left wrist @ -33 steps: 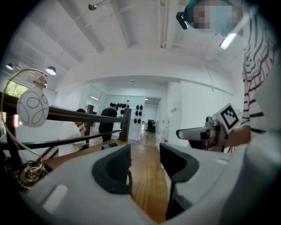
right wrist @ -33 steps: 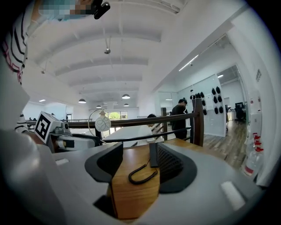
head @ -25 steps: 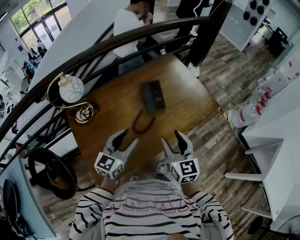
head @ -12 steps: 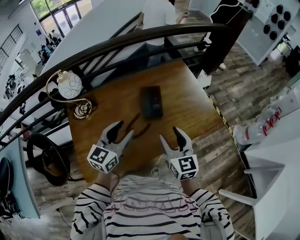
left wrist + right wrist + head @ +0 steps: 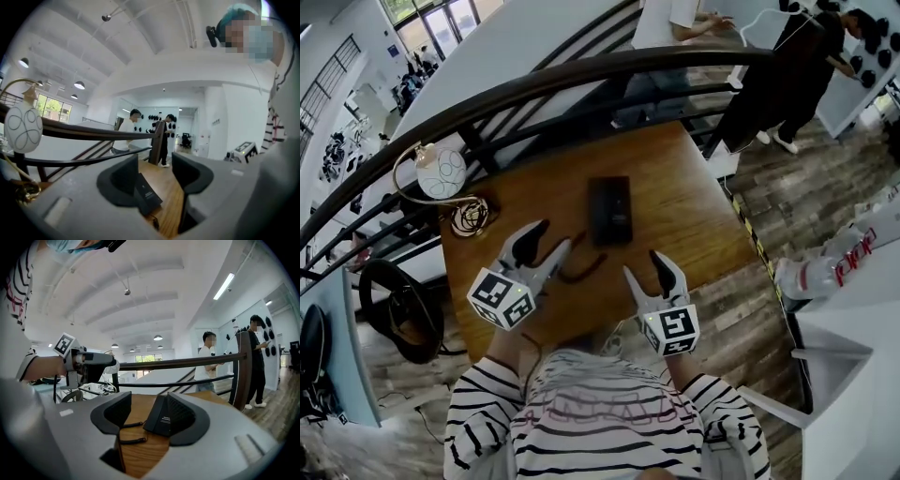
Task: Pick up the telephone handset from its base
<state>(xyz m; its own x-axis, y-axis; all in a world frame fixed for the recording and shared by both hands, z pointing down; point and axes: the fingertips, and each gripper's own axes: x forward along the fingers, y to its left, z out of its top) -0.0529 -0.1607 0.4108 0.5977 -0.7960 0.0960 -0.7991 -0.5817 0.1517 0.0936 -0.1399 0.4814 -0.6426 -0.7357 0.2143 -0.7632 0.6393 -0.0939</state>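
The black telephone (image 5: 609,209) lay flat near the middle of the wooden table (image 5: 698,220), its handset not separable by eye from the base under it. Its coiled cord (image 5: 581,272) looped off the near end toward the person. Both grippers hung above the table's near part, pointing toward the far side, and neither touched the telephone. The left gripper (image 5: 548,239) had its jaws spread wide with nothing between them. Its tips stood near and left of the telephone's near end, close by but apart. In the left gripper view the telephone (image 5: 146,194) showed low in the gap, beyond the tips and toward the left jaw. The right gripper (image 5: 645,265) sat nearer the person and right of the cord, its jaws also apart and empty. In its own view the telephone (image 5: 159,420) lay farther off, partly behind the right jaw. A globe lamp (image 5: 442,173) stood at the table's far left corner.
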